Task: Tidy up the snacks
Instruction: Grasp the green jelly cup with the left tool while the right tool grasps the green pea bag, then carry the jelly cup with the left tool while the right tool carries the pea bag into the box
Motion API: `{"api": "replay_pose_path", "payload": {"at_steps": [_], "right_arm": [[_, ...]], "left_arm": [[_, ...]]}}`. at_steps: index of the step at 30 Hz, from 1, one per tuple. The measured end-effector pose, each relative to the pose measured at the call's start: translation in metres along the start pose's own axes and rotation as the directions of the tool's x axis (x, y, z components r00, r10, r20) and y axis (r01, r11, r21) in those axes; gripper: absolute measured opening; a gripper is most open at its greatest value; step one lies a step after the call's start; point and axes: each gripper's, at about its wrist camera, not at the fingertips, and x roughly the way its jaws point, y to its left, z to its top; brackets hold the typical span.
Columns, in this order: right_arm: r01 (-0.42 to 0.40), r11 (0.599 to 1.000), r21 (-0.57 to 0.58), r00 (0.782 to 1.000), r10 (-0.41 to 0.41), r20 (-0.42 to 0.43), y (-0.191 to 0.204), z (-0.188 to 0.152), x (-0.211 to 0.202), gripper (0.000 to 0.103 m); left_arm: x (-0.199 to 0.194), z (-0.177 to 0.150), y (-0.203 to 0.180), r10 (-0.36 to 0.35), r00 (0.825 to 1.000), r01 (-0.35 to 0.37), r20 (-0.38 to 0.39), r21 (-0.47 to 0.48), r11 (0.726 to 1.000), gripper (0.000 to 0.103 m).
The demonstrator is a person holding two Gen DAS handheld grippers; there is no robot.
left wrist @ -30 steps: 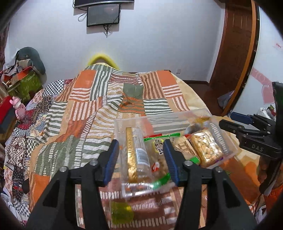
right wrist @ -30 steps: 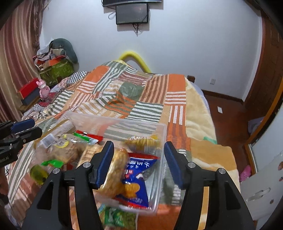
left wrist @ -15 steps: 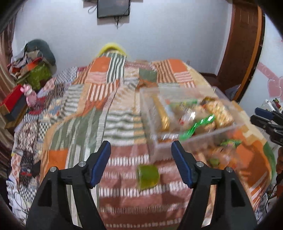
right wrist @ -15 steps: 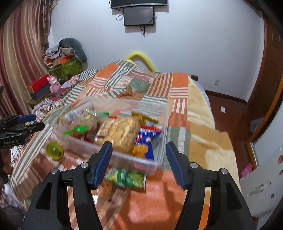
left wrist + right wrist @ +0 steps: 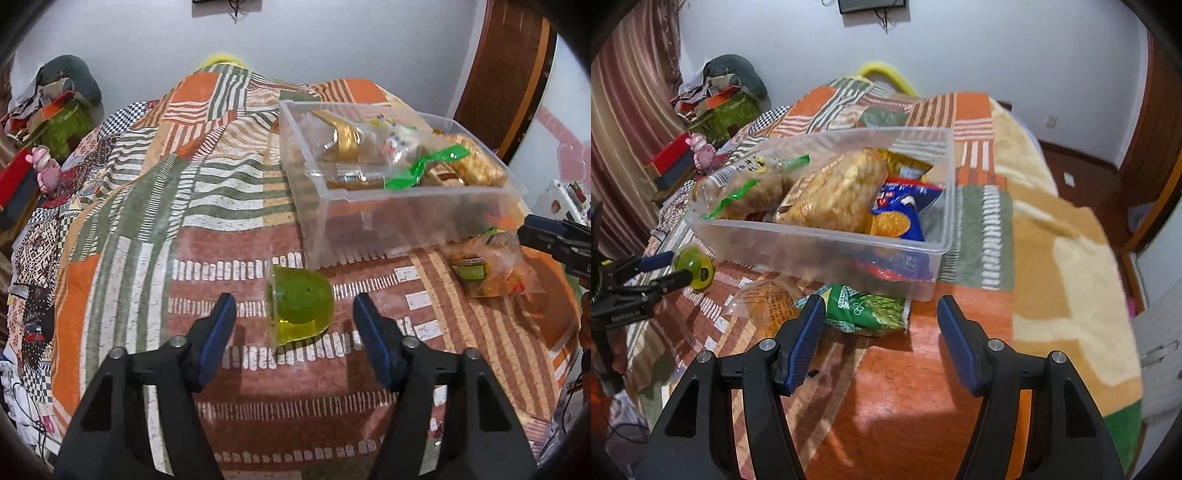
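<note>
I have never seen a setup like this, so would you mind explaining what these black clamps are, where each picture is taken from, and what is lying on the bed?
No robot here: a person holds a two-finger gripper in each hand, and a fisheye camera on each looks forward along its fingers. One picture is from the left gripper, the other from the right gripper. Both are open and hold nothing.

On the patchwork bedspread stands a clear plastic box with several snack packets inside, among them a blue packet. Loose snacks lie outside it: a green jelly cup on its side, right between the left fingers, an orange-tinted clear packet, and a green packet partly under the box edge, just ahead of the right gripper. Each camera also catches the other gripper at its edge.
</note>
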Motion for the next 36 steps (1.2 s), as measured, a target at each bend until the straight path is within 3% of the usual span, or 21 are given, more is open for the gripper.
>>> {"api": "replay_pose_path", "payload": {"at_steps": [4,8,16,20,25,36], "right_arm": [[-0.007,1.000,0.001,1.000,0.007,-0.009,0.003,0.001,0.005,0.060],[-0.022,1.000,0.011,0.999,0.022,-0.023,0.004,0.001,0.011,0.067],[-0.022,0.999,-0.034,0.998,0.019,-0.068,0.013,-0.007,0.019,0.067],[-0.064,0.997,-0.043,0.995,0.061,-0.077,0.016,-0.008,0.018,0.049],[-0.046,0.997,-0.063,0.998,0.043,-0.040,0.019,-0.009,0.010,0.029],[-0.015,0.998,-0.058,0.999,0.017,0.031,0.013,-0.011,-0.020,0.025]], "left_arm": [[0.014,0.001,-0.001,0.007,1.000,-0.007,-0.014,0.008,1.000,0.051],[0.026,-0.001,0.001,0.000,0.999,0.000,-0.035,0.005,1.000,0.043],[0.027,-0.003,0.002,0.007,1.000,-0.007,-0.007,0.004,1.000,0.041],[0.023,-0.006,-0.001,0.029,1.000,-0.029,0.007,0.025,0.999,0.040],[0.015,-0.007,0.001,0.022,1.000,-0.022,0.006,0.012,1.000,0.040],[-0.030,-0.003,-0.007,0.023,0.996,-0.025,0.080,0.022,0.999,0.040]]}}
